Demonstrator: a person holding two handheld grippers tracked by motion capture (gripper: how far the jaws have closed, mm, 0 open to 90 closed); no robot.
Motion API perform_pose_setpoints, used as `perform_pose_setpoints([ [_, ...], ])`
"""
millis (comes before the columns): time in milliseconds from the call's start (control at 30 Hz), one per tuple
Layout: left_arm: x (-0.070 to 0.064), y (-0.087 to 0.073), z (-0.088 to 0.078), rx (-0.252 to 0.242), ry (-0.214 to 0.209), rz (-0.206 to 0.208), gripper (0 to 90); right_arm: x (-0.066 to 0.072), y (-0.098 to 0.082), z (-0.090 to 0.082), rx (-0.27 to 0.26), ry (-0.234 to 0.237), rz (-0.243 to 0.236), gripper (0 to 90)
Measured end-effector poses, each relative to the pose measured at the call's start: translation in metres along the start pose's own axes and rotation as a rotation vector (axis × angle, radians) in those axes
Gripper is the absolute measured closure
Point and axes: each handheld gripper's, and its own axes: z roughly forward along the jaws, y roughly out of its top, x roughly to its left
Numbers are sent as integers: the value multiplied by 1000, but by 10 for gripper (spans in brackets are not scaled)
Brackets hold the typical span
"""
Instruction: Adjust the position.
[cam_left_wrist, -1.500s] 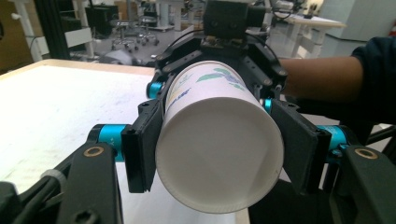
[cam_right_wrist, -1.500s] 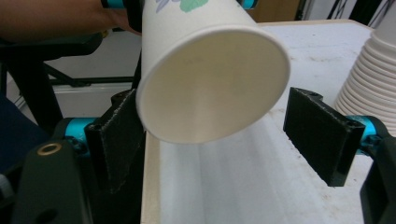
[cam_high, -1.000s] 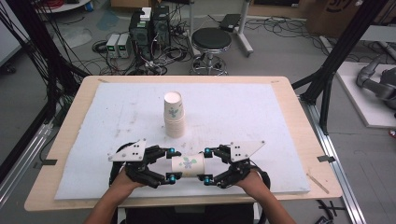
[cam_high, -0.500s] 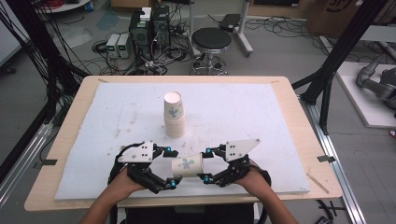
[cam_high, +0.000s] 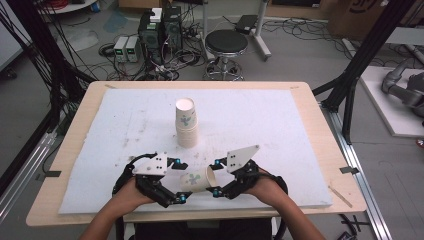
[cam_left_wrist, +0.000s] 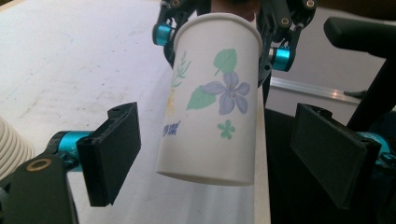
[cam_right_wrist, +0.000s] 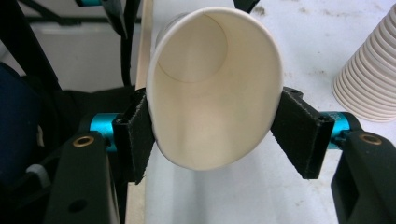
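A paper cup with a flower print is held sideways just above the white mat near the front edge. My right gripper is shut on its rim, and the two pads squeeze the cup's mouth into an oval. My left gripper stands open, with a jaw on each side of the cup's base and a gap on both sides. A tall stack of paper cups stands upright at the middle of the mat, beyond both grippers.
The white foam mat covers most of the wooden table. The held cup hangs close to the table's front edge. Behind the table are a black stool, floor electronics and cables.
My left gripper's jaws have spread off the cup's base. The right gripper has kept its hold, and both hands have drawn slightly toward the front edge.
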Motion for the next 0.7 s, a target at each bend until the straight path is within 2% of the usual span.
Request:
perform_pose_setpoints([
  [200,2,5,3,87,12,41,171,-1,17,6,94,-2,-44,343],
  [433,5,8,8,126,15,48,182,-2,28,13,174,-5,-71,342],
  [700,6,7,16,194,9,55,191,-4,36,17,244,-8,-87,341],
])
